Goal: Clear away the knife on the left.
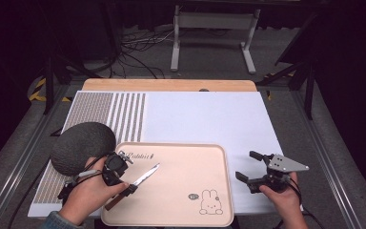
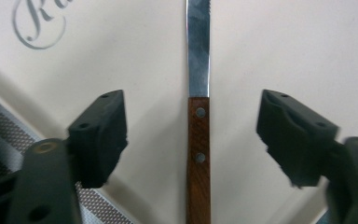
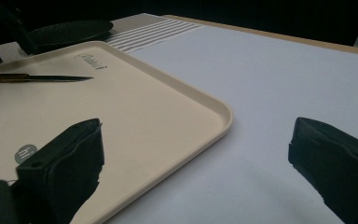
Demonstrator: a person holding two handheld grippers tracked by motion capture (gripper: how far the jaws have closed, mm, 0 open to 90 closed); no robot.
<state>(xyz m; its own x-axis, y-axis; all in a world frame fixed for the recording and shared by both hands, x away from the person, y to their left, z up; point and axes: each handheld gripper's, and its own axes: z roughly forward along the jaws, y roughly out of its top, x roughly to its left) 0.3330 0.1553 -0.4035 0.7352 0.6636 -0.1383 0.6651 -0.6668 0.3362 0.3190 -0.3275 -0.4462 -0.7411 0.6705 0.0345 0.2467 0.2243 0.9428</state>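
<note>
While the left gripper [image 2: 191,140] hangs over the knife [image 2: 198,154] with its jaws spread clear of the wooden handle on both sides, the sound move would be to lift straight off so nothing nudges the blade across the tray [image 1: 181,191]. One knife lies on the tray's left part, blade pointing up-right. One tray, one dark round dish [image 1: 83,147] beside it, and the right gripper [image 1: 255,169] waits released over the white mat [image 1: 205,119].
</note>
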